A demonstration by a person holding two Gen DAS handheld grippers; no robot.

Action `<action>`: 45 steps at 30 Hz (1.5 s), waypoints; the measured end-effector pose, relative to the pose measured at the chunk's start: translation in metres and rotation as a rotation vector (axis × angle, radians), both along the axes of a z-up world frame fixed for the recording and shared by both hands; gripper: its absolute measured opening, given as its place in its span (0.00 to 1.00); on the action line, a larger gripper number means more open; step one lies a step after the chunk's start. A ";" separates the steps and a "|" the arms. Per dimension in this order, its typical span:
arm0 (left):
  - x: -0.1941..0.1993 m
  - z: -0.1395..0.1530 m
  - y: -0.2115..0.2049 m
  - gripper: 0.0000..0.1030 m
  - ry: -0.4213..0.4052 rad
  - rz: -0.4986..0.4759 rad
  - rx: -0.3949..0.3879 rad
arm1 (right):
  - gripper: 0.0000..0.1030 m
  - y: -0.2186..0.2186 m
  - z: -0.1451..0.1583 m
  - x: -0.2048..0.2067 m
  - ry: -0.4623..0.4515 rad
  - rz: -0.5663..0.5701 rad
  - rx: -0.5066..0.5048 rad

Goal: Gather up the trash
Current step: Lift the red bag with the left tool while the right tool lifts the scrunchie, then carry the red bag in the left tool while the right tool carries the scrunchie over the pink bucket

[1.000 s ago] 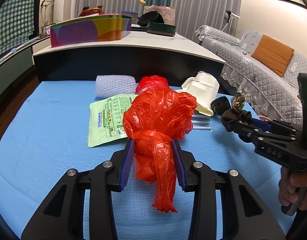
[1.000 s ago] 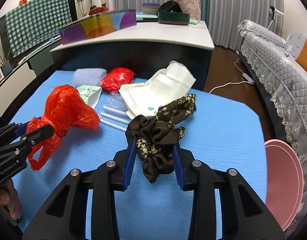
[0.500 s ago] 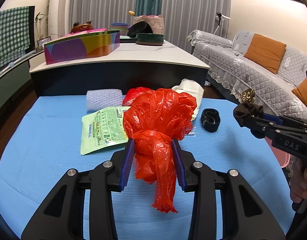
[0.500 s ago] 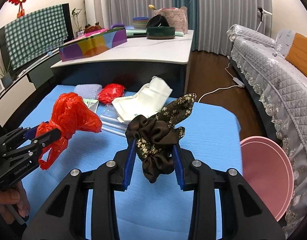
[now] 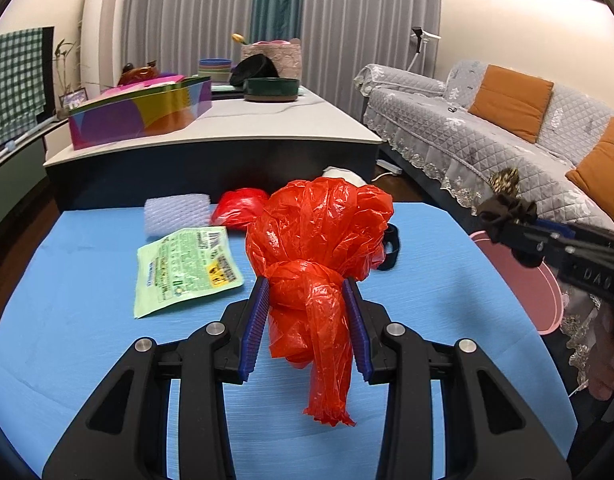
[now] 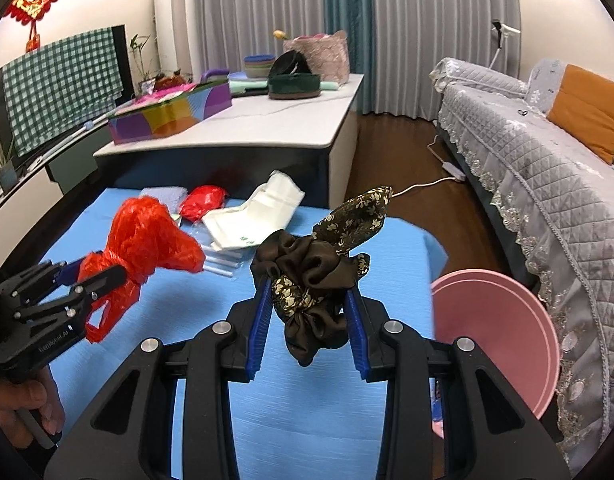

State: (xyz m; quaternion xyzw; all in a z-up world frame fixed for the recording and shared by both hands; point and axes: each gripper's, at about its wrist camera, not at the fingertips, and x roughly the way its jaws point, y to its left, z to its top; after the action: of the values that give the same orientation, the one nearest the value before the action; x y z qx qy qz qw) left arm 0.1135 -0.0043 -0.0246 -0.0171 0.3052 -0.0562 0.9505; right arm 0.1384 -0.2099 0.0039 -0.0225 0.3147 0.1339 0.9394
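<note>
My left gripper (image 5: 305,292) is shut on a crumpled red plastic bag (image 5: 321,236) and holds it above the blue table (image 5: 75,320); the bag also shows in the right wrist view (image 6: 147,236). My right gripper (image 6: 309,308) is shut on a brown floral scrunchie (image 6: 319,264), held above the table near its right edge; the scrunchie shows in the left wrist view (image 5: 505,216). A pink bin (image 6: 503,332) stands beside the table's right edge, just right of the right gripper.
On the table lie a green packet (image 5: 183,268), a bubble-wrap piece (image 5: 175,212), a second red bag (image 5: 239,206), a black band (image 5: 389,250), a white bag (image 6: 259,216) and clear tubes (image 6: 223,264). A sofa (image 6: 547,184) is at right, a white counter (image 6: 243,128) behind.
Both grippers have lifted and swung right with their loads. The pink bin has come into fuller view beside the right gripper.
</note>
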 end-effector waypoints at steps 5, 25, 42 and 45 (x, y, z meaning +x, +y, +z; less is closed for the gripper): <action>0.000 0.002 -0.018 0.36 0.004 -0.028 -0.003 | 0.34 -0.025 0.007 -0.008 -0.019 -0.043 0.016; 0.032 0.026 -0.089 0.36 -0.010 -0.127 -0.017 | 0.34 -0.110 0.016 -0.015 -0.044 -0.206 0.067; 0.068 0.032 -0.152 0.36 -0.004 -0.200 -0.011 | 0.35 -0.158 0.013 0.000 -0.053 -0.342 0.053; 0.076 0.031 -0.166 0.36 -0.001 -0.218 -0.010 | 0.34 -0.166 0.008 0.003 -0.041 -0.360 0.050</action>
State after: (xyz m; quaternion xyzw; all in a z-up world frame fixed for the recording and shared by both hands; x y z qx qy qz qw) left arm 0.1890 -0.1698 0.0060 0.0116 0.3043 -0.1607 0.9388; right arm 0.1411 -0.3755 0.0124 0.0550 0.2911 -0.0290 0.9547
